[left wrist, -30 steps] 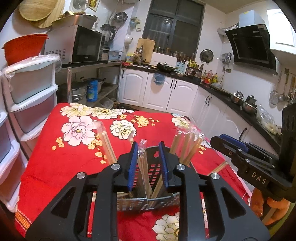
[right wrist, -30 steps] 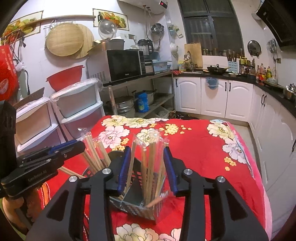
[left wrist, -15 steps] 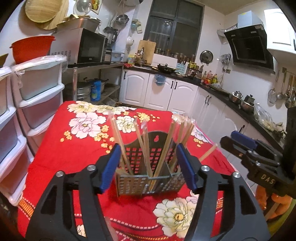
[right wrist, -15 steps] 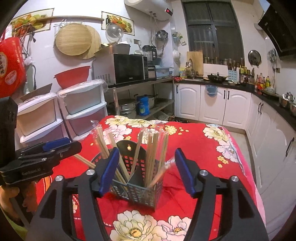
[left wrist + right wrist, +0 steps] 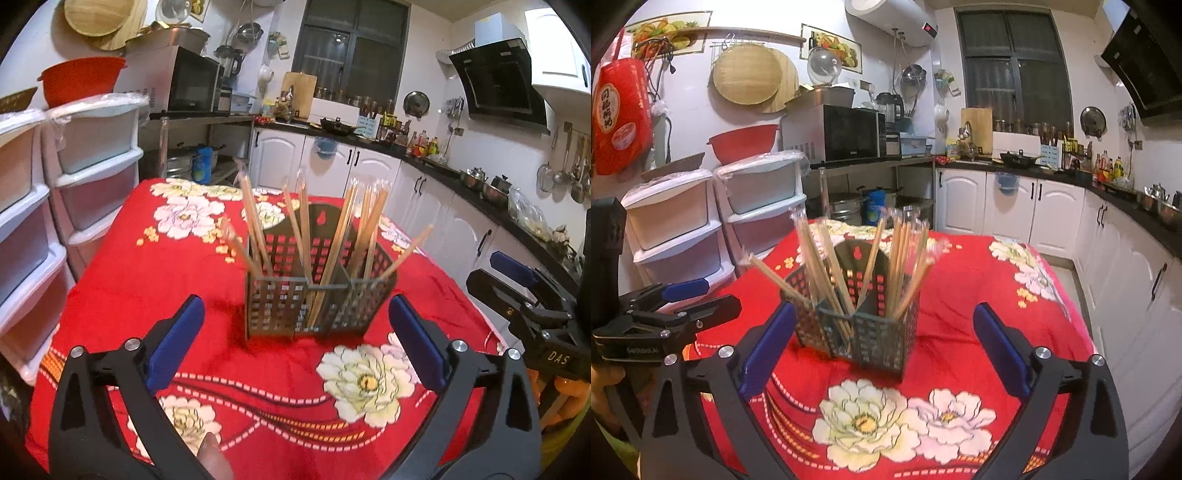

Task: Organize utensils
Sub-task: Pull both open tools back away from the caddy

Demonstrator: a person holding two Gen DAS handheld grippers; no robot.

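Near: left claw (image 5: 295, 339) and right claw (image 5: 884, 341), jaws spreading wide and still opening, nothing betw. them; each sits short of the caddy, not touching it. In the right-wrist view the left claw shows at the left edge; in the left-wrist view the right claw shows at the right edge.

Mid: grey perforated caddy (image 5: 317, 291) upright on the desk (image 5: 147, 280), which carries a red floral cloth. Divided into compartments; exact count unclear. Chopsticks (image 5: 354, 236) stand in several compartments, most w/ clear sleeves at the tips, fanned at mixed angles; one stick leans far out over the right rim in the left-wrist view.

Step in hand (judged): release appears done; task looks nearly complete. To do well: draw both claws clear w/o brushing the leaning sticks, or nudge the outlier upright.

Far: stacked plastic drawers (image 5: 92, 177) at left; kitchen cabinets (image 5: 1008, 206) beyond.
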